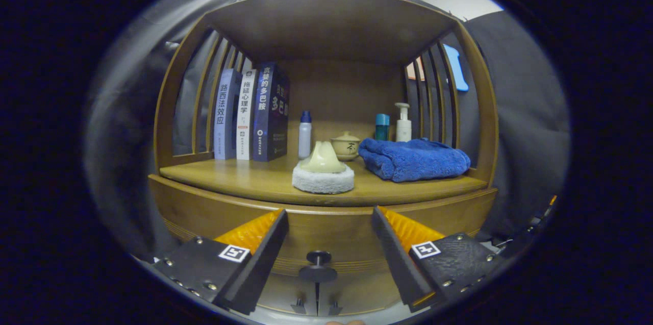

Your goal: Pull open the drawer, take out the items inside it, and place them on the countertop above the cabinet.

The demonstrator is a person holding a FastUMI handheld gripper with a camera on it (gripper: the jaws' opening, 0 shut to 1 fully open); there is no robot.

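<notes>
A wooden cabinet fills the gripper view, with its countertop under a slatted shelf frame. Below the countertop's front edge runs the closed drawer front, and its small dark round knob sticks out towards me. My gripper is open, its two fingers spread wide to either side of the knob and a little short of the drawer front. Nothing lies between the fingers. The drawer's contents are hidden.
On the countertop stand three books at the back left, a white bottle with a blue cap, a round scrubbing pad with a cream handle, a lidded tea cup, a teal bottle, a pump bottle and a folded blue towel.
</notes>
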